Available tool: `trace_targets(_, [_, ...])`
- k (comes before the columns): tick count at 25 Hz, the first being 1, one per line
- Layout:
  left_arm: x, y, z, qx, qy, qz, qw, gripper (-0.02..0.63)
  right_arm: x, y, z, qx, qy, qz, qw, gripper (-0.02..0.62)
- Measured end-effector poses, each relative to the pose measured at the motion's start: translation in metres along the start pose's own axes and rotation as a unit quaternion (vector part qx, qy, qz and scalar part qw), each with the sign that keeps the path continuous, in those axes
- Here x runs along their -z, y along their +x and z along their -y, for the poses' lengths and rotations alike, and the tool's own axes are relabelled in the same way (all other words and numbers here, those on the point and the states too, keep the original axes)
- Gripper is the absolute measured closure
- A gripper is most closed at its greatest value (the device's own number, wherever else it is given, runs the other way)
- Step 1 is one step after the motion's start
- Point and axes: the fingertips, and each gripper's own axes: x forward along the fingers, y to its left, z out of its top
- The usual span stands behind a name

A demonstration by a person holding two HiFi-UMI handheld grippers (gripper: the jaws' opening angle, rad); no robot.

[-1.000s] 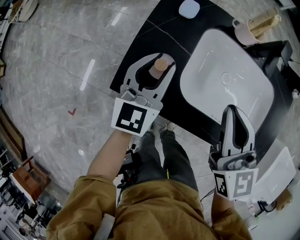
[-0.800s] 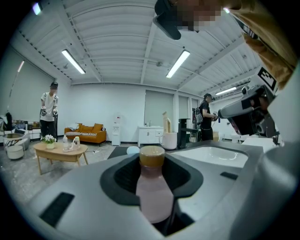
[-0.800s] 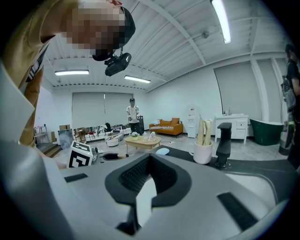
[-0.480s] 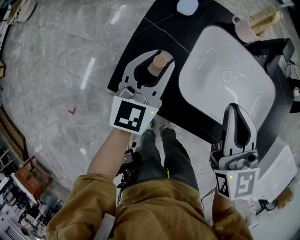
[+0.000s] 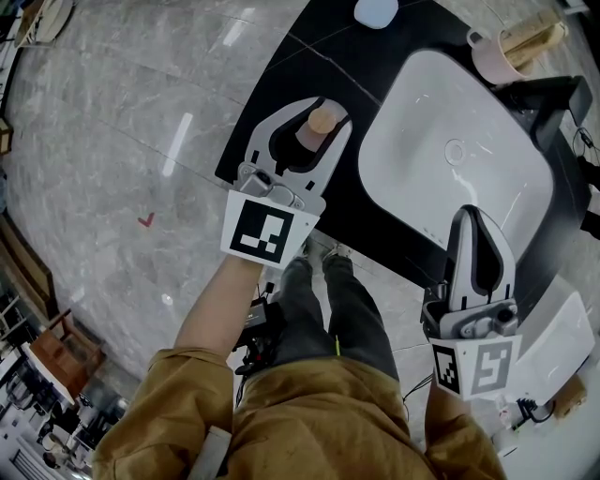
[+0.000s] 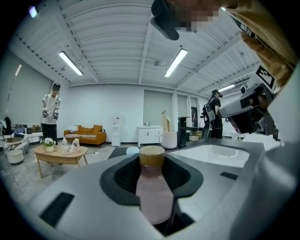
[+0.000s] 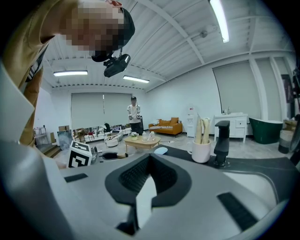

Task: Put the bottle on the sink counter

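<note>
A bottle (image 5: 312, 136) with a pale pink body and a tan cap (image 6: 152, 156) stands upright between the jaws of my left gripper (image 5: 320, 105), which is shut on it. In the head view it is over the left part of the black sink counter (image 5: 349, 67), beside the white basin (image 5: 487, 187); whether its base touches the counter is hidden. In the left gripper view the bottle (image 6: 152, 192) fills the middle of the jaws. My right gripper (image 5: 471, 216) is near the basin's front edge, shut with nothing in it, as the right gripper view (image 7: 150, 158) shows.
At the back of the counter are a pale round object (image 5: 377, 13), a beige cup (image 5: 495, 58) holding sticks, and a black faucet (image 7: 221, 140). A white slab (image 5: 561, 339) lies at the lower right. Grey marble floor (image 5: 131, 131) spreads to the left.
</note>
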Motion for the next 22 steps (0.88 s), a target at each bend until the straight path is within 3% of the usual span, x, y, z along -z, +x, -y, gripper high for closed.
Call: trace_targets(22, [-0.0018, 0.0020, -0.0042, -0.005, 0.005, 0.009, 0.9999, 0.471, 0.0021, 0.0002, -0.0053, -0.002, 0.003, -0.002, 1.000, 0.592])
